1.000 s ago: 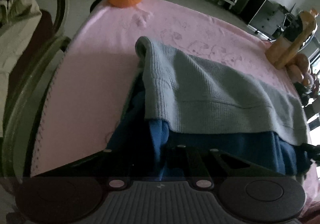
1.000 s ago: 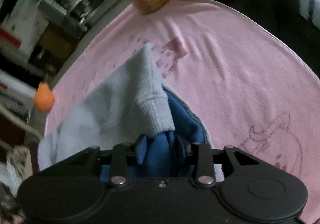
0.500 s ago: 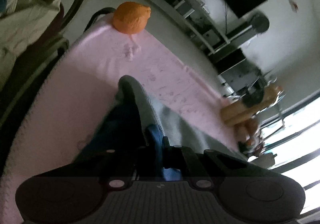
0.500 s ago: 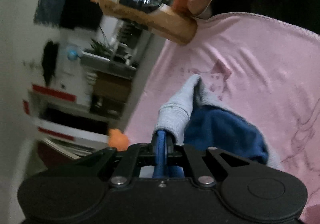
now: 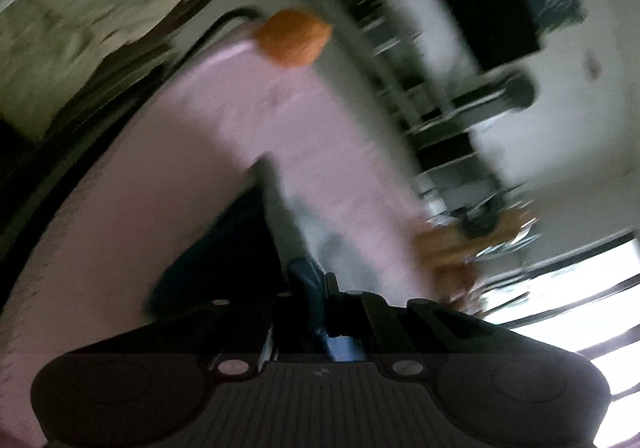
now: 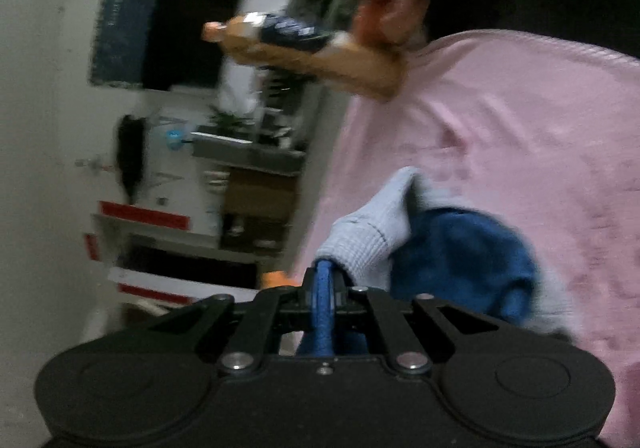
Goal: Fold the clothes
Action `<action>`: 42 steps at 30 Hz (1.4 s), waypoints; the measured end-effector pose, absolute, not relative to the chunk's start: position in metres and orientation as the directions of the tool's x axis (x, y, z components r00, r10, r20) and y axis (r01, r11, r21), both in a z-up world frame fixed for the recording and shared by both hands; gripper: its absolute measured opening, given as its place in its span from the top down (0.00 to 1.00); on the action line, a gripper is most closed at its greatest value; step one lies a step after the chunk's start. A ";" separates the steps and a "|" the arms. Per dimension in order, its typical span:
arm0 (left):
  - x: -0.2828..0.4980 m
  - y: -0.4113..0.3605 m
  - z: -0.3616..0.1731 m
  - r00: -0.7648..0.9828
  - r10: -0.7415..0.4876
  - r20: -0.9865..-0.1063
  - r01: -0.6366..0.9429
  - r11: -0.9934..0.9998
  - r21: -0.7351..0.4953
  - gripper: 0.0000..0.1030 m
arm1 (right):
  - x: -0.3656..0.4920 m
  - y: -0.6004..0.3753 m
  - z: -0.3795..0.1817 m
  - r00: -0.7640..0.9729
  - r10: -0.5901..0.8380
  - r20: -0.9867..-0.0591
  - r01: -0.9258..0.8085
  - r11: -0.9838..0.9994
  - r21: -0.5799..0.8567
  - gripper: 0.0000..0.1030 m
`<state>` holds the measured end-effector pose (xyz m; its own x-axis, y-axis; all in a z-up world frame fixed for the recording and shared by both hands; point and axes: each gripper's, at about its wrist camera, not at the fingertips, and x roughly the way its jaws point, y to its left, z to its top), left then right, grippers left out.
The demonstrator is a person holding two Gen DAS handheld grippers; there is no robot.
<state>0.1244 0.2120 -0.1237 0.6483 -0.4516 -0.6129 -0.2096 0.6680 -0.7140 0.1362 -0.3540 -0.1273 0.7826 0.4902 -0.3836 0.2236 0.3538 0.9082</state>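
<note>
left wrist view, upper left: a pale crumpled cloth (image 5: 80,3) lies blurred beyond a dark curved chair frame (image 5: 132,95).
left wrist view, upper middle: an orange round thing (image 5: 294,37) sits at the far edge of the pink blanket (image 5: 168,183) covering the counter.
left wrist view, centre: the garment (image 5: 280,224), grey-blue knit outside and dark blue inside, rises in a ridge from the blanket toward the camera.
left gripper (image 5: 320,288): at bottom centre, jaws together and clamped on a blue fold of the garment.
left wrist view, right: a brown bottle (image 5: 476,236), smeared by blur, at the blanket's right edge; shelves and a dark screen behind.
right wrist view, left: white wall, dark screen, shelving with red strips, all tilted sideways.
right wrist view, upper middle: the bottle (image 6: 304,51) with a dark label lies at the blanket's top edge, beside blurred reddish things.
right gripper (image 6: 324,290): at bottom centre, jaws pressed on a blue edge of the garment (image 6: 432,244).
right wrist view, right: the pink blanket (image 6: 520,135) fills this side.
</note>
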 end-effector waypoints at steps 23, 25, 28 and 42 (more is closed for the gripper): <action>0.118 0.129 -0.102 0.732 -0.089 -0.675 -0.137 0.952 -0.274 0.82 | 0.154 -0.330 -0.125 0.765 0.342 -0.545 0.227 0.649 0.726 0.86; 0.129 0.109 -0.105 0.727 -0.096 -0.680 -0.078 0.972 -0.221 0.82 | 0.163 -0.319 -0.129 0.744 0.368 -0.557 0.216 0.657 0.723 0.86; 0.146 0.088 -0.123 0.685 -0.070 -0.725 -0.049 0.989 -0.142 0.81 | 0.175 -0.303 -0.139 0.703 0.416 -0.577 0.211 0.652 0.728 0.86; 0.121 0.130 -0.117 0.669 -0.027 -0.743 -0.195 0.958 -0.210 0.89 | 0.158 -0.326 -0.161 0.627 0.366 -0.687 0.401 0.605 0.688 0.95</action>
